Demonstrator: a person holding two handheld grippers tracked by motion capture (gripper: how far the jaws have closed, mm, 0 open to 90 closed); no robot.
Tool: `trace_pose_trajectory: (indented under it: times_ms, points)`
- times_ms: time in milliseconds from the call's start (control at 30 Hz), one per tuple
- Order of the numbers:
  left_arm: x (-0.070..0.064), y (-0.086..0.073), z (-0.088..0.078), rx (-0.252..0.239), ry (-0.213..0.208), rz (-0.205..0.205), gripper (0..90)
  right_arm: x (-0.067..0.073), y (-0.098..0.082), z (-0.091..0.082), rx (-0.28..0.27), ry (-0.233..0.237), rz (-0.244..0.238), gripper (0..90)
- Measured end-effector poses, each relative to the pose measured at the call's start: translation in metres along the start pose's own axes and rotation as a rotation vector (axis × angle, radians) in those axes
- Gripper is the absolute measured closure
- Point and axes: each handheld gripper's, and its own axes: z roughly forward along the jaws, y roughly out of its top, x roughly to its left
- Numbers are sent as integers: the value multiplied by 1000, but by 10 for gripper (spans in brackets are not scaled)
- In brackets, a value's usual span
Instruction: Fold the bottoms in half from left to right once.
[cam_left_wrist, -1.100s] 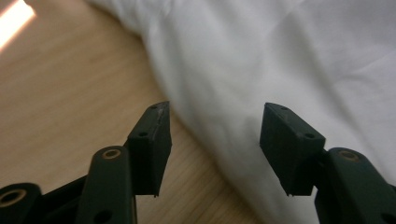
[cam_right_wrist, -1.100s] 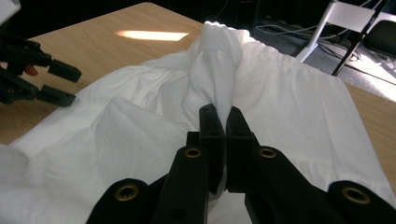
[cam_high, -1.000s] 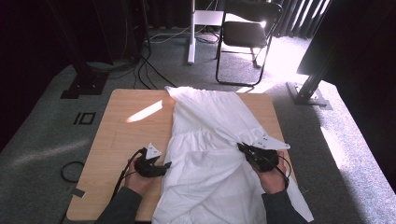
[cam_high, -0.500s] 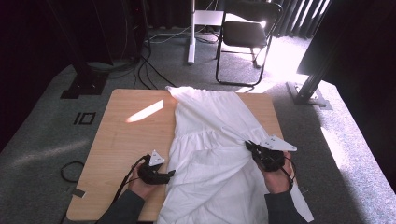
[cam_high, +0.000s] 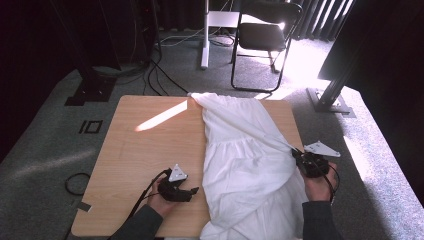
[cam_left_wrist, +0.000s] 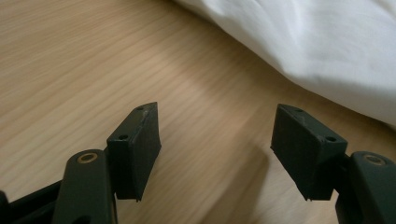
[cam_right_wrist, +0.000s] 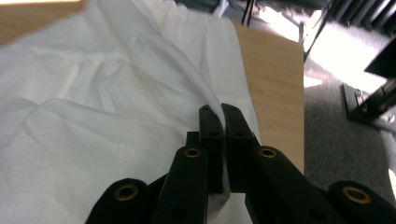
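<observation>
While no readable writing showed on it, the white garment (cam_high: 245, 160) lay on the table's (cam_high: 145, 150) right half, its long axis running from twelve o'clock to six. The right gripper (cam_high: 300, 159) was clamped on its three-o'clock edge. The left gripper (cam_high: 192, 191), jaws apart after narrowing slightly and holding nothing, sat just beside its nine-o'clock edge.
</observation>
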Motion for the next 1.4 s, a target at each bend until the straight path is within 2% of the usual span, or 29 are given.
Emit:
trace_pose_trajectory:
  times_ms: [100,167,267,367,467,533,633,700,767,800,833,900,967,1033,1067,1167,1267,1333,1400]
  points:
    - [-10,7,9,-1,-47,13,339,-11,-19,13,46,19,36,881]
    - [-19,14,18,1,-67,38,338,-13,-26,17,63,20,49,879]
    - [-32,25,32,7,-90,68,338,-14,-34,24,90,10,45,878]
    - [-42,34,43,-18,-107,47,338,-16,-38,28,102,12,54,878]
    - [-47,42,40,-77,-101,41,342,-17,-39,28,101,17,57,877]
    - [-48,45,35,-116,-116,44,337,-18,-39,27,98,23,60,877]
    - [-48,50,33,-139,-135,47,278,-17,-40,28,101,27,60,877]
    - [-50,53,41,-109,-125,48,246,-16,-41,29,104,29,60,877]
    - [-52,54,53,-61,-114,54,237,-15,-42,31,111,29,62,876]
    - [-53,54,59,-19,-95,70,244,-15,-43,31,113,29,61,875]
    - [-55,53,65,13,-77,90,296,-16,-44,32,117,30,62,874]
    - [-57,54,65,5,-64,132,480,-17,-45,33,121,31,68,873]
    - [-56,55,59,15,-41,150,720,-18,-46,33,125,31,75,873]
    - [-52,53,50,13,-21,171,805,-19,-46,31,118,31,75,874]
    - [-48,51,43,15,-14,180,814,-19,-46,30,112,32,73,874]
    - [-30,39,19,8,22,158,823,-18,-46,27,111,37,70,876]
    - [-5,25,-3,5,55,97,827,-14,-48,27,121,41,64,876]
    - [9,16,-15,-2,92,74,829,-12,-50,28,127,62,67,876]
    - [21,11,-25,7,137,65,830,-8,-52,28,120,114,85,876]
